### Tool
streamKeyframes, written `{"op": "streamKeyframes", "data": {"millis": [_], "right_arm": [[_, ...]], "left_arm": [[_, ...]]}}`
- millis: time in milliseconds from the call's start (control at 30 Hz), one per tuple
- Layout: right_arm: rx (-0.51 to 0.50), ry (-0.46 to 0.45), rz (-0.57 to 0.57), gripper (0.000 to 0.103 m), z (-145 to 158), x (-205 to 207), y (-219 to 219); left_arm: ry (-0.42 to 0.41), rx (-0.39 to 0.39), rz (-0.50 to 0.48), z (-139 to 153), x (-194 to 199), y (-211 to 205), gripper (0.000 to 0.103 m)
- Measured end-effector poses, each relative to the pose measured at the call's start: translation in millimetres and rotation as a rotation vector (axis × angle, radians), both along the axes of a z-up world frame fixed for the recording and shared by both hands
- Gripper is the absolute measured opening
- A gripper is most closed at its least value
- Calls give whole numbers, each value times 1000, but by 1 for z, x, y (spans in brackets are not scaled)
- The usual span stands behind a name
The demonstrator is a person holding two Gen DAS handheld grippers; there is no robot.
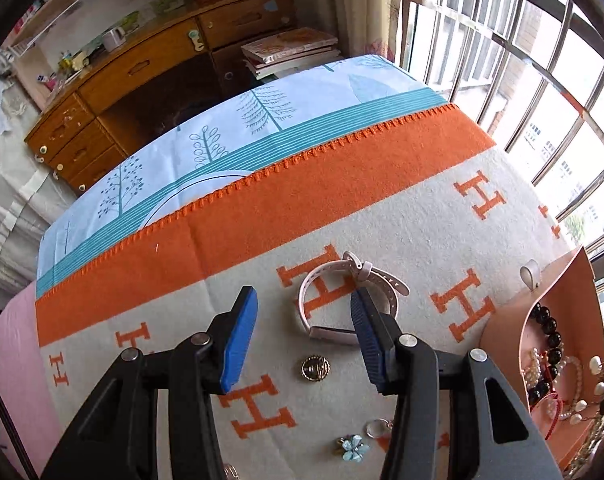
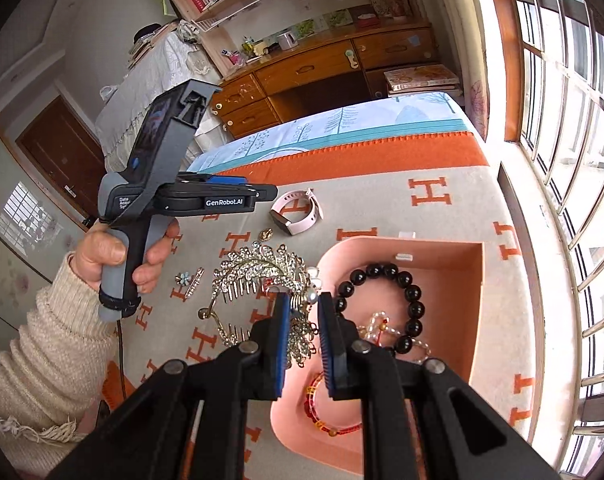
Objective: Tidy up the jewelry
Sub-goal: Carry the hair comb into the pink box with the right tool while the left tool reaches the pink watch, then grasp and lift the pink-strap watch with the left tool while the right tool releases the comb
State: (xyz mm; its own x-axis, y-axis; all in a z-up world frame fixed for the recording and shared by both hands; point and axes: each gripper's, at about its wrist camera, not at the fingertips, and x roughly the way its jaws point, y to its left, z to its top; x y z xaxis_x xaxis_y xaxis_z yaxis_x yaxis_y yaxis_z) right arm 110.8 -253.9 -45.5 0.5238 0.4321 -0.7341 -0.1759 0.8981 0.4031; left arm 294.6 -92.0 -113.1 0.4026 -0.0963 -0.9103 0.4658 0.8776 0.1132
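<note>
On the left of the right wrist view, a hand [image 2: 118,256] in a cream knit sleeve holds the left gripper [image 2: 262,192] level above the blanket [image 2: 454,216], a cream cloth with orange H letters spread over the bed. Its blue-padded jaws stand apart with nothing between them, and the left wrist view shows them above the pink watch [image 1: 342,300], which lies on the blanket.

Close by the watch lies a round gold brooch [image 1: 315,368], and nearer the camera a pale blue flower pin [image 1: 353,447] beside a small silver ring [image 1: 376,428].

Toward the middle, the right gripper [image 2: 304,320] is clenched on a rhinestone hair comb [image 2: 262,268]. The comb's leafy crown spreads left over the blanket, while its dangling end is pinched between the pads just at the left rim of the pink jewelry tray [image 2: 474,304].

Inside the tray lie a black bead bracelet [image 2: 410,288] near the back, a tangle of pale beads [image 2: 382,328] touching it, and a red cord bracelet [image 2: 322,412] with small gold beads at the front, partly hidden behind the right gripper. To the right of the tray the blanket ends beside the barred window [image 2: 574,120].
</note>
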Motion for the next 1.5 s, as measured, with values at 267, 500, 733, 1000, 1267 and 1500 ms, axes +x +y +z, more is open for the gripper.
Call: {"op": "streamKeyframes", "data": {"millis": [267, 500, 733, 1000, 1267, 1500], "right_arm": [[43, 22, -40, 14, -14, 5, -27], [78, 39, -41, 14, -25, 8, -36], [102, 43, -53, 14, -28, 5, -43], [114, 29, -69, 14, -23, -1, -46], [117, -11, -100, 14, -9, -10, -50], [94, -18, -177, 14, -4, -24, -59]], "left_arm": [[-21, 191, -227, -35, 7, -40, 47], [-25, 184, -264, -34, 15, -58, 48], [16, 112, -276, -35, 21, -64, 27], [78, -31, -76, -25, 22, -38, 2], [53, -165, -8, 25, -8, -21, 2], [11, -261, -73, 78, -61, -33, 2]]}}
